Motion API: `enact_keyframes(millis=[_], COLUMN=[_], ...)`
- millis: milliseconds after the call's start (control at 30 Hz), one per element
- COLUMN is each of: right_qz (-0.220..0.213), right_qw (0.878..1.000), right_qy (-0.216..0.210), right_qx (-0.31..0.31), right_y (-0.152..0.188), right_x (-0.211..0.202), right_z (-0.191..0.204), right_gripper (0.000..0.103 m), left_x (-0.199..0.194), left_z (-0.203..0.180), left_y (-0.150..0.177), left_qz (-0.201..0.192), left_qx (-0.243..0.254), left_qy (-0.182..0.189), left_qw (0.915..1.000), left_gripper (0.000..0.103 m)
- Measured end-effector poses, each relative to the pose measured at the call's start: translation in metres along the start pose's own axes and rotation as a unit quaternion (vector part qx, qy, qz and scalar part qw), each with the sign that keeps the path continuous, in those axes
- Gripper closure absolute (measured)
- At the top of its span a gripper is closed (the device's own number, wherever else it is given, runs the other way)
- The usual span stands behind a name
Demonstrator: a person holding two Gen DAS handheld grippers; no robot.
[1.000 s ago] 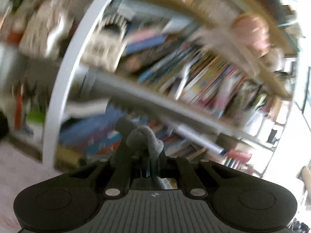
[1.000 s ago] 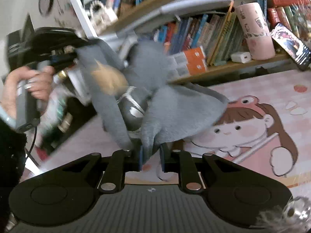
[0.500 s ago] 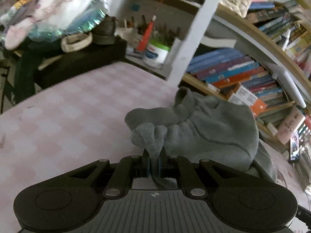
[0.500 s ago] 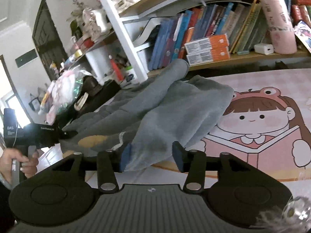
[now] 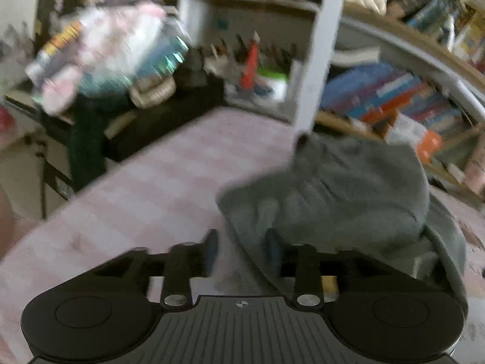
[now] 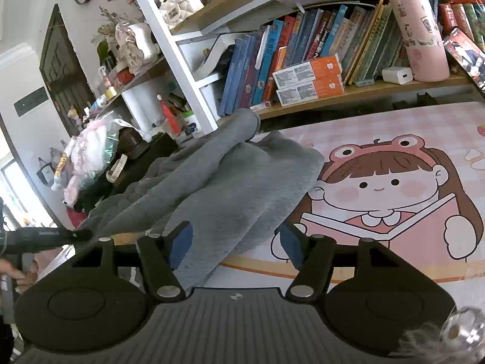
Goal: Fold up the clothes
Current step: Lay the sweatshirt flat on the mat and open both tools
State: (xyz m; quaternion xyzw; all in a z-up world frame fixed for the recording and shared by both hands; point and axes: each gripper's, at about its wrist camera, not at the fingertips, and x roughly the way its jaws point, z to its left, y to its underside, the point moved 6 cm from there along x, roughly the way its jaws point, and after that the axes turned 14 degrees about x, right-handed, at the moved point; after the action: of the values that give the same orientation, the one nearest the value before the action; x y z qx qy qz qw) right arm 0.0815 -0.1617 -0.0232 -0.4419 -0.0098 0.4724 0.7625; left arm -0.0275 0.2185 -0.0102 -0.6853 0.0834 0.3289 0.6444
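Observation:
A grey sweatshirt [image 6: 230, 182] lies bunched on the pink table mat [image 6: 424, 139], its sleeve reaching toward the bookshelf. It also shows in the left wrist view [image 5: 342, 194], blurred. My right gripper [image 6: 235, 242] is open at the garment's near edge, with cloth lying between the fingers. My left gripper [image 5: 241, 248] is open, with the garment's edge lying loose by its right finger [image 5: 272, 250]. The left gripper body shows at the left of the right wrist view [image 6: 42, 236].
A bookshelf [image 6: 303, 60] full of books runs along the table's far edge, with a white upright post [image 6: 178, 60]. A pink cylinder [image 6: 421, 36] and a white charger [image 6: 397, 74] stand on the shelf. A cluttered dark side table [image 5: 145, 112] stands beyond the left edge.
Both grippers came down with the sweatshirt and opened, the right first. The garment now lies on the mat instead of hanging between them.

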Motion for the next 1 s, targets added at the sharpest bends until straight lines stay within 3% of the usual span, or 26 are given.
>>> enact_keyframes(millis=[100,133,267,400,733,1000], right_qz=[0.001,0.0,0.0,0.002,0.014,0.014], right_qw=[1.0,1.0,1.0,1.0,0.999,0.998], right_qy=[0.004,0.006,0.012,0.018,0.037,0.041], right_qx=[0.002,0.003,0.006,0.011,0.018,0.043], right_y=[0.0,0.0,0.0,0.001,0.003,0.0], right_x=[0.002,0.002,0.004,0.006,0.015,0.019], right_z=[-0.002,-0.003,-0.006,-0.01,-0.018,-0.025], right_gripper=[0.039,0.038,0.037,0.036,0.035,0.034], left_x=[-0.009,-0.008,0.011,0.033,0.056,0.054], left_z=[0.006,0.004,-0.02,-0.047,-0.062,-0.071], left_y=[-0.015,-0.019,-0.024,-0.021,-0.015,-0.007], left_qz=[-0.05,-0.057,-0.051,-0.039,-0.038,-0.054], left_qx=[-0.01,-0.013,-0.014,0.017,0.039,0.073], left_qy=[-0.018,-0.009,0.054,0.088,0.108,0.104], left_qw=[0.9985,0.9982,0.9971,0.9952,0.9927,0.9905], left_gripper=[0.058,0.058,0.057,0.052,0.049,0.036])
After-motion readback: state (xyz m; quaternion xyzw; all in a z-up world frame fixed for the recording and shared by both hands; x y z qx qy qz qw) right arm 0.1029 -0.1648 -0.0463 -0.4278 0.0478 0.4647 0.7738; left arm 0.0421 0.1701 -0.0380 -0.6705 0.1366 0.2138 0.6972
